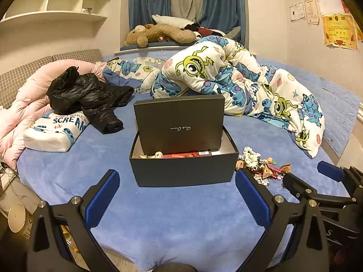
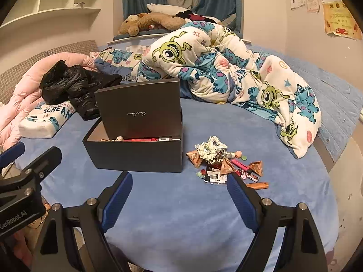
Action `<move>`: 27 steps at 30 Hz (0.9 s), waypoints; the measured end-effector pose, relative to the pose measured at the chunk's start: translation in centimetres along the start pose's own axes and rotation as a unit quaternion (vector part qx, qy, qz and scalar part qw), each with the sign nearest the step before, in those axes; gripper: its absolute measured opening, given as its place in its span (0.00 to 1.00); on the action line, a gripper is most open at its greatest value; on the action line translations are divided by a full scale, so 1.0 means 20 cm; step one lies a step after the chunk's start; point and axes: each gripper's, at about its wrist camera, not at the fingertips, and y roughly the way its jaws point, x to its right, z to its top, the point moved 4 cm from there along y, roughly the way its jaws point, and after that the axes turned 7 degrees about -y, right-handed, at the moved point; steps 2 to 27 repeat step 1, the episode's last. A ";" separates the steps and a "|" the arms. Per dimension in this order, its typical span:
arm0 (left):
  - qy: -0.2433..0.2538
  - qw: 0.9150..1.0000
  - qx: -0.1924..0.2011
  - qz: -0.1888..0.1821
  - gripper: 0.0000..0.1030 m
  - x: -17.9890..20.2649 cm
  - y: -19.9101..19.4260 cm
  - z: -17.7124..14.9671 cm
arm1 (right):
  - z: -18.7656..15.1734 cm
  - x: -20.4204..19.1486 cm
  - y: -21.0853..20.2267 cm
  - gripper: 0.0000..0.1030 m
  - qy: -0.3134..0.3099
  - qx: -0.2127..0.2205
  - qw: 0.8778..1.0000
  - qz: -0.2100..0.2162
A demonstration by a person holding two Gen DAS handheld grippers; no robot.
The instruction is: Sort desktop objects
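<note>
Sorting under way, judged from the layout: dark box (image 2: pixel 136 156) open on the blue bed (image 2: pixel 181 215), lid (image 2: pixel 140 108) propped upright inside against the rear wall, a few items already lying in the bottom (something red, something small and pale). Remaining clutter heaped just right of the box: white scrunchie (image 2: pixel 212 147), brown triangular packets (image 2: pixel 224 167), pink marker (image 2: pixel 244 166), orange lighter-like stick (image 2: pixel 258 185), small tags and coin-like discs, too small to name. Right tool (image 2: pixel 179 199) spread wide, nothing between the blue pads, hanging short of the pile and aimed between box and pile. Left tool (image 1: pixel 177 199) likewise wide and empty, facing the box front. Probably between picks.

Next move, as a guess: bring the right tool forward and down over one piece at the near edge of the heap, perhaps the orange stick lying apart, close narrowly, then carry it left over the box rim. Soft bedding underneath; likely to sink, so a shallow pinch.

Legible writing: "SCREAM" on the pillow (image 1: pixel 55 131); "GenRobot.AI" on the left tool body seen from the right wrist; cursive lid logo upside down, not readable. Wall certificates (image 1: pixel 339 31) too small.
</note>
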 end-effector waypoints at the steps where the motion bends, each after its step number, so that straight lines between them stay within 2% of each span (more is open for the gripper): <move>1: 0.000 1.000 0.001 -0.001 1.00 0.00 -0.01 0.00 | 0.00 0.00 -0.01 0.85 0.000 0.002 1.000 -0.001; 27: 0.000 1.000 0.001 -0.001 1.00 0.00 -0.01 0.00 | 0.00 0.00 -0.01 0.85 0.000 0.002 1.000 -0.001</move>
